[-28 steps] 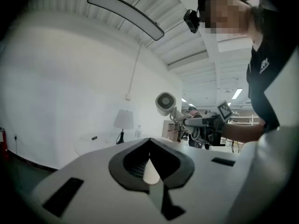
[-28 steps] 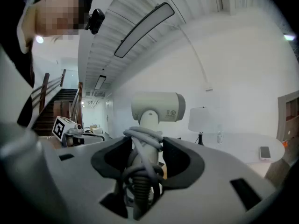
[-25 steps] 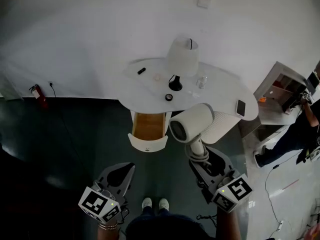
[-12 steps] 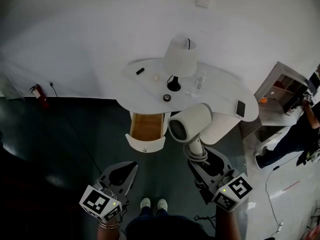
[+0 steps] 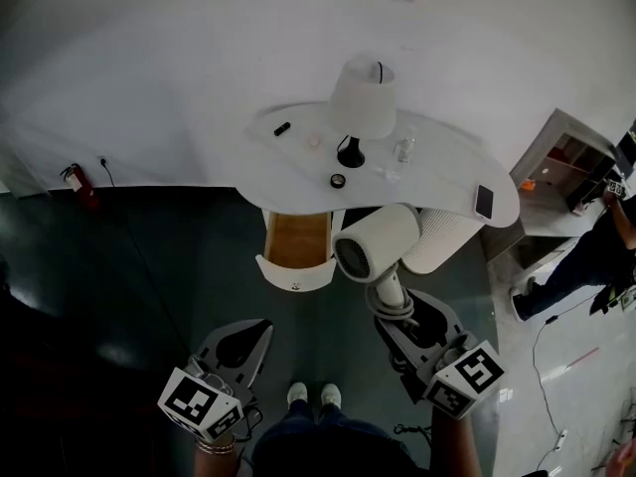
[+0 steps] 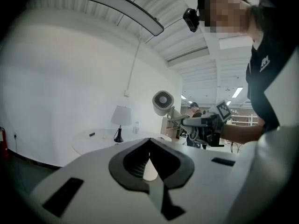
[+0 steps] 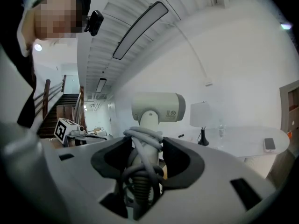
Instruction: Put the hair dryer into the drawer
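Hair dryer: A white plastic hair dryer (image 5: pixel 378 243), its grey cord (image 7: pixel 142 139) wound round the handle, was held upright in the air. It was just in front of the table and to the right of the open drawer.
Right claw: The right gripper (image 5: pixel 397 311) was clamped on the cord-wrapped handle.
Left claw: The left gripper (image 5: pixel 243 341) hung low, with its jaws together on nothing.
Handling: The dryer looked light and stiff, with a smooth shell. The wound cord gave grip but might work loose, so the handle seemed the sound place to hold.
Drawer: A white-fronted wooden drawer (image 5: pixel 295 241) stood pulled out under the round white table (image 5: pixel 447 167). Nothing showed inside it.
Table top: A white shaded lamp (image 5: pixel 363 97), a clear bottle (image 5: pixel 402 150) and a dark phone (image 5: pixel 484 202) stood on it.
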`<act>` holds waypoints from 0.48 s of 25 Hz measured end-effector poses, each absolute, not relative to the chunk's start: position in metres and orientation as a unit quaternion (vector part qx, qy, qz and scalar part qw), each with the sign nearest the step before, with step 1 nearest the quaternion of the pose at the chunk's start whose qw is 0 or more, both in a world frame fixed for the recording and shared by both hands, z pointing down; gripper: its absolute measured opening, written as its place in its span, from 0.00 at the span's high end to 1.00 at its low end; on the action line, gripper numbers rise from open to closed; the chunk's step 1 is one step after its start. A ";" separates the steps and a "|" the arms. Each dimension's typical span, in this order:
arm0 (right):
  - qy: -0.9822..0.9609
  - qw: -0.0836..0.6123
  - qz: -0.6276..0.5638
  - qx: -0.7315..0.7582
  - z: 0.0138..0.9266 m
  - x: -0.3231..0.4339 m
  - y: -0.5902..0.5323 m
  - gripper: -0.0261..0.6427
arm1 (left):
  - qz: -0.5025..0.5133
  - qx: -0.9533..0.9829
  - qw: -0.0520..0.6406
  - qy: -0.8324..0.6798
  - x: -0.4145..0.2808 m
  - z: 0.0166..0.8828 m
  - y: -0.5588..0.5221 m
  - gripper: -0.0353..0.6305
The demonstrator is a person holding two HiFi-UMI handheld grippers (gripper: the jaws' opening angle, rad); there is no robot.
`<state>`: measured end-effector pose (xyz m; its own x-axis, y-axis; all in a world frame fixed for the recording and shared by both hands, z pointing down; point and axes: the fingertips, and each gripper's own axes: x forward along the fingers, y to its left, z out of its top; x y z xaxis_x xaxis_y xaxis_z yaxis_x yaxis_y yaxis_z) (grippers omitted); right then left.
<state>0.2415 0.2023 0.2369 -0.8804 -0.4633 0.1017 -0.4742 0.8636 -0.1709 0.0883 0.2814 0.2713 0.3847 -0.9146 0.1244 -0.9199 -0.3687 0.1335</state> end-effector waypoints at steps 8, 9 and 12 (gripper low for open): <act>-0.964 0.030 0.095 0.248 0.235 0.224 0.218 0.63 | 0.018 0.839 0.094 -0.535 0.075 0.275 0.285 0.92; -0.963 0.039 0.091 0.253 0.238 0.224 0.218 0.63 | 0.019 0.841 0.092 -0.532 0.075 0.276 0.285 0.92; -0.961 0.036 0.092 0.259 0.240 0.220 0.223 0.63 | 0.021 0.846 0.087 -0.525 0.072 0.277 0.285 0.92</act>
